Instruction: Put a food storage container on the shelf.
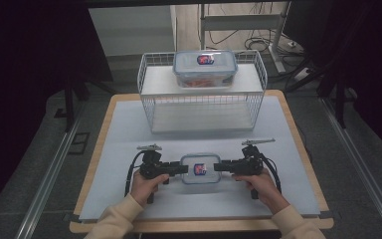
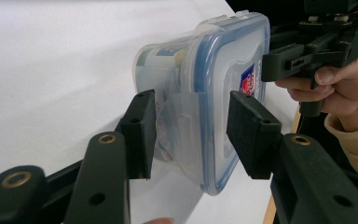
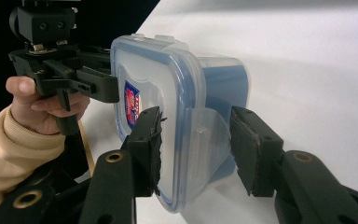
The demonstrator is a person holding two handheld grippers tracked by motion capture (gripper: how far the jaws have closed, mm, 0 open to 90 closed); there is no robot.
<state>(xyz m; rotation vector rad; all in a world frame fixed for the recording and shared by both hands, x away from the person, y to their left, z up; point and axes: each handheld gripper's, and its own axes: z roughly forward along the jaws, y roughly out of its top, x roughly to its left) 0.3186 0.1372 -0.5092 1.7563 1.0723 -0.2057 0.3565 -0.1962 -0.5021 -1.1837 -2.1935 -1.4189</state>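
- Table (image 1: 129, 149): lying under a white mat.
- Rack (image 1: 154, 74), at 12 o'clock: carrying a second box (image 1: 205, 68) on top.
- Box (image 1: 200, 168): sitting on the mat at 6 o'clock, lid on.
- Left gripper (image 2: 191, 135), at its 9 o'clock: jaws standing apart, straddling its side latch.
- Right gripper (image 3: 196, 149), at 3 o'clock: likewise.

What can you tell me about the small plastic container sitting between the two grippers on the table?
The small container is clear plastic, rectangular with rounded corners, its blue-rimmed lid shut and bearing a red and blue label. It sits flat on the white mat near the table's front edge. Side latch flaps hang at its ends. The left gripper and right gripper each straddle an end with jaws open, not clamped.
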